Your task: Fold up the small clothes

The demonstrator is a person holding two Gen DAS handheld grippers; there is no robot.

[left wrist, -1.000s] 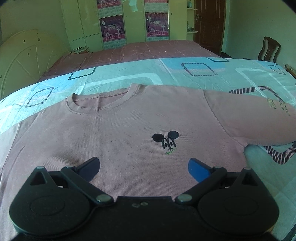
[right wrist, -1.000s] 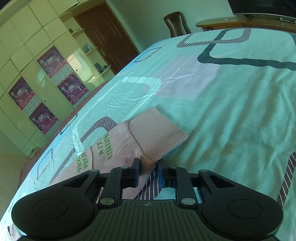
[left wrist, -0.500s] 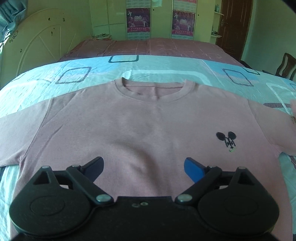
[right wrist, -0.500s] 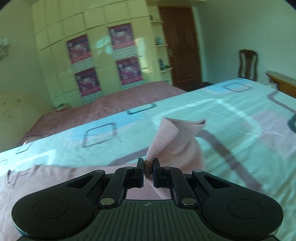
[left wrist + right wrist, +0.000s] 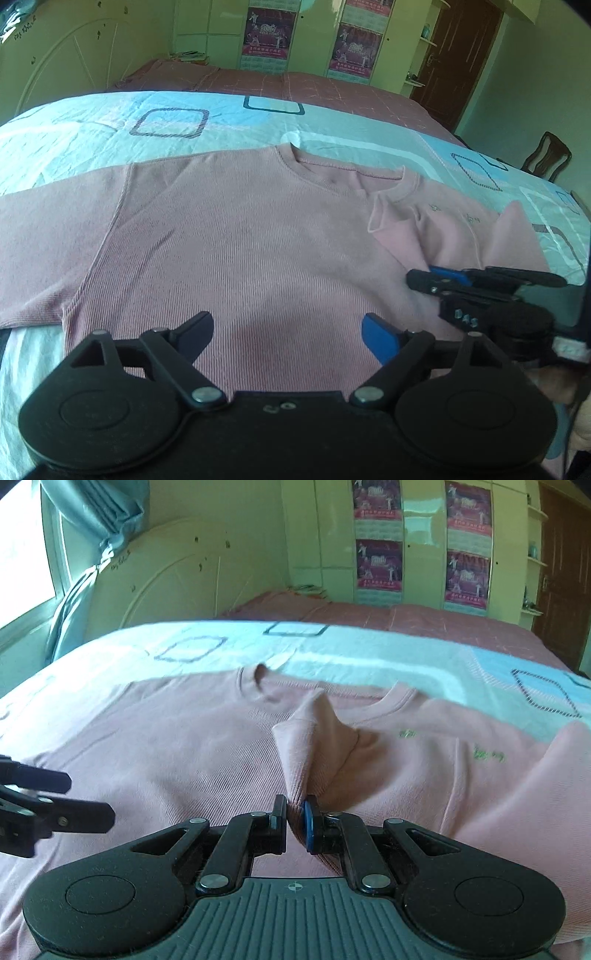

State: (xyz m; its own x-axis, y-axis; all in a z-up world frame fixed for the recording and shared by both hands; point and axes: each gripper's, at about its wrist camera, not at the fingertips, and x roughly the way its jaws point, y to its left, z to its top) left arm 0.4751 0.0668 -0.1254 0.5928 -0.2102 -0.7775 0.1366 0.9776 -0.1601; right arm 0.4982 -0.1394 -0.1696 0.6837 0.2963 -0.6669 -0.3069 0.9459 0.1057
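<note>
A pink sweatshirt (image 5: pixel 229 240) is lying flat on the patterned bedspread (image 5: pixel 110 122). The left gripper (image 5: pixel 286 328) is hovering above its lower body with fingers spread wide, gripping nothing. To its right, the right gripper (image 5: pixel 294 821) is pinching the sleeve cuff (image 5: pixel 314 734), holding it over the chest near the neckline (image 5: pixel 258 686).

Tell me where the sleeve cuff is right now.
The sleeve cuff sits pinched in the right gripper, folded over the shirt's chest, just below the collar.
</note>
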